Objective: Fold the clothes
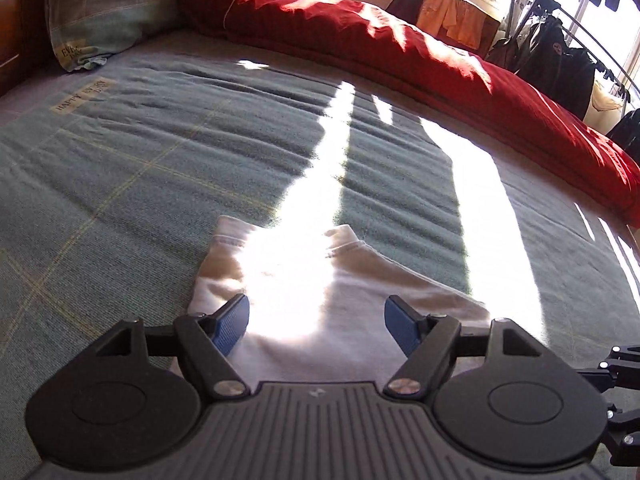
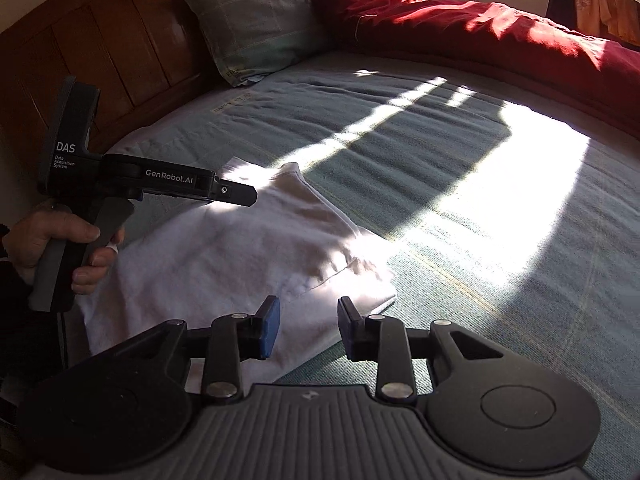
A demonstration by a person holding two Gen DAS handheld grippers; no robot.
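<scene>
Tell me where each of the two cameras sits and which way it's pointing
Left wrist: sits on the left gripper, looking along its open fingers over the white garment toward the red duvet and clothes rack; no hand shows.
Right wrist: sits on the right gripper, open, above the garment's near corner, facing the pillow and headboard; the left hand and left gripper show at left.
Shared: garment, green bedspread, pillow, duvet.
</scene>
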